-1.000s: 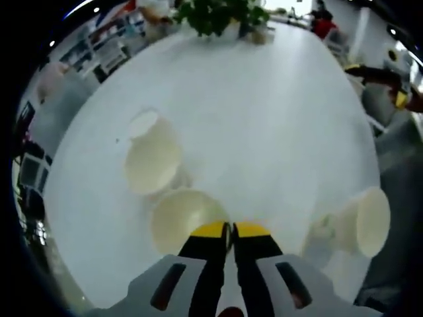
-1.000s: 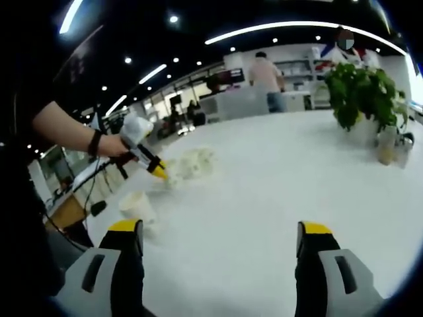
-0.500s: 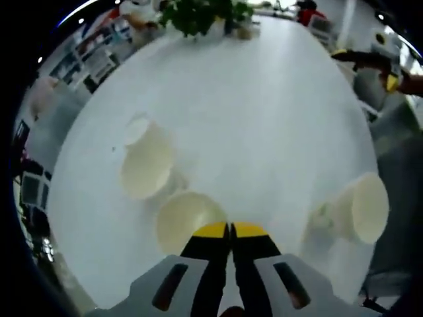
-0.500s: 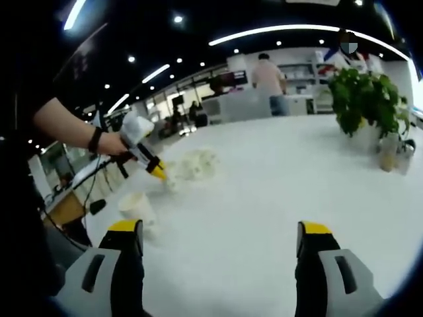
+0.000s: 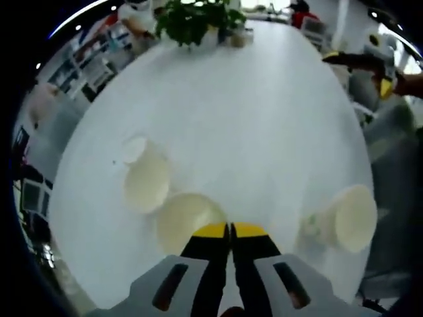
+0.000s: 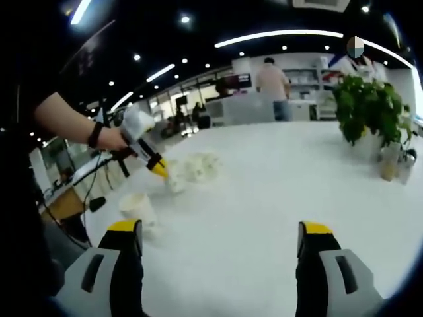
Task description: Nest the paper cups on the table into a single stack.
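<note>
Left hand-held gripper (image 5: 230, 231): yellow-tipped jaws pressed together, closed over the near rim of a cream paper cup (image 5: 187, 220) lying on its side, mouth toward the camera.
Second cream paper cup (image 5: 145, 179): on its side just left of and beyond the held one, nearly touching it.
Third cream paper cup (image 5: 345, 216): on its side, well apart at the right.
Tabletop (image 5: 251, 119): white, round-ended; green potted plant (image 5: 192, 20) at its far end.
Right hand-held gripper (image 6: 218, 231): jaws wide apart, nothing between them, held above the tabletop.
Right gripper view: a person's hand (image 6: 112, 140) holds the left hand-held gripper down at the cups.
</note>
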A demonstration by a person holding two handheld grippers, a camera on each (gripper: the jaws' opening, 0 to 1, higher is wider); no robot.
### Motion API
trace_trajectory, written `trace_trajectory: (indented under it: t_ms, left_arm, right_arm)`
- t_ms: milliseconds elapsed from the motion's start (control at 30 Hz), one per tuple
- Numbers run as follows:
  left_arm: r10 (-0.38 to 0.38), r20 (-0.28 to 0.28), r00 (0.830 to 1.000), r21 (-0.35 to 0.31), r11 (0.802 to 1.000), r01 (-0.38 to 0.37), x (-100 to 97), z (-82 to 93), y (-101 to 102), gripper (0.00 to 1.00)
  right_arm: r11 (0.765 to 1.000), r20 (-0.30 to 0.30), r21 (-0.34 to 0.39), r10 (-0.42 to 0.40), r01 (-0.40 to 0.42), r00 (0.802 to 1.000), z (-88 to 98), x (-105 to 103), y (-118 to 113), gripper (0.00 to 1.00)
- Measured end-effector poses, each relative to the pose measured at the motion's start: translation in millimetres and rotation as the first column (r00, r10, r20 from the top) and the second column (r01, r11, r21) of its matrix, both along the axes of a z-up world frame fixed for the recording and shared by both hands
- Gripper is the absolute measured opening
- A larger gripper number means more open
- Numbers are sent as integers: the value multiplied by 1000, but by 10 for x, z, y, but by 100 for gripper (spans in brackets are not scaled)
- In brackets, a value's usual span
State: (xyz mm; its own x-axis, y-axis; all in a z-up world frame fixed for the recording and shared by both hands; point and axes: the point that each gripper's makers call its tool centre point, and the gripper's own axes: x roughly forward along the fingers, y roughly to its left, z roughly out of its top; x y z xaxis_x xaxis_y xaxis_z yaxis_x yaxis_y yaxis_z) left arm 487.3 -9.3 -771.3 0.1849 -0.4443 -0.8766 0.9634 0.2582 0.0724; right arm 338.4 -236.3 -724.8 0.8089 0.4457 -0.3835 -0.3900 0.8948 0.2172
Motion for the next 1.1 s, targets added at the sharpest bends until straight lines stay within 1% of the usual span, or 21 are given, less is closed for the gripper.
trace_trajectory:
  t_ms: [67, 167, 233, 300, 333, 367, 400, 433, 467, 533, 633, 733, 800, 933, 1000, 1067, 1100]
  left_arm:
    - [-2, 1, 1000, 2, 1000, 2, -31, 52, -8, 0]
    - [-21, 18, 1000, -2, 1000, 21, -28, 107, -23, 0]
    - [-30, 15, 999, -4, 1000, 30, -46, 140, -44, 0]
    - [-35, 23, 999, -12, 999, 36, -53, 216, -74, 0]
    - [-29, 22, 999, -33, 999, 30, -61, 282, -110, 0]
    - [-26, 20, 999, -37, 999, 27, -65, 315, -119, 0]
    - [-28, 32, 999, -44, 999, 29, -72, 380, -143, 0]
    - [-50, 63, 997, -54, 997, 53, -77, 469, -190, 0]
    - [-54, 73, 996, -56, 997, 58, -89, 526, -208, 0]
    - [-57, 85, 995, -83, 995, 64, -123, 652, -266, 0]
    - [-68, 110, 992, -93, 993, 78, -169, 779, -297, 0]
    - [-69, 117, 991, -111, 990, 82, -264, 886, -302, 0]
    - [-74, 118, 990, -107, 991, 86, -319, 902, -283, 0]
    - [-87, 119, 989, -100, 990, 100, -495, 986, -239, 0]
    - [-97, 116, 989, -125, 986, 111, -603, 1066, -270, 0]
    - [-107, 117, 987, -121, 985, 121, -661, 1106, -275, 0]
    - [-111, 120, 986, -129, 983, 127, -701, 1156, -288, 0]
  right_arm:
    - [1000, 3, -3, 3, -3, 1000, 12, 2, 7, 96]
    - [999, 14, -33, 33, -33, 999, 43, -6, 73, 96]
    - [998, 24, -43, 44, -43, 999, 71, 0, 106, 96]
    - [997, 32, -63, 52, -50, 998, 96, 8, 123, 96]
    - [996, 41, -66, 59, -56, 997, 130, 14, 144, 96]
    - [996, 46, -66, 66, -63, 997, 157, 18, 163, 96]
    - [995, 50, -69, 69, -66, 996, 165, 22, 167, 96]
    - [995, 52, -70, 74, -70, 996, 178, 23, 175, 96]
    - [995, 54, -70, 78, -75, 995, 186, 22, 181, 96]
    - [994, 56, -72, 85, -81, 995, 197, 12, 190, 96]
    - [993, 61, -78, 91, -86, 994, 225, -11, 196, 96]
    - [992, 62, -82, 104, -99, 993, 242, -56, 229, 96]
    - [991, 64, -85, 109, -104, 992, 253, -80, 240, 96]
    - [990, 73, -90, 119, -112, 990, 291, -134, 256, 96]
    - [990, 77, -85, 119, -113, 990, 307, -155, 258, 95]
    - [990, 75, -81, 120, -114, 990, 308, -180, 269, 95]
    - [990, 73, -85, 123, -116, 990, 304, -194, 273, 95]
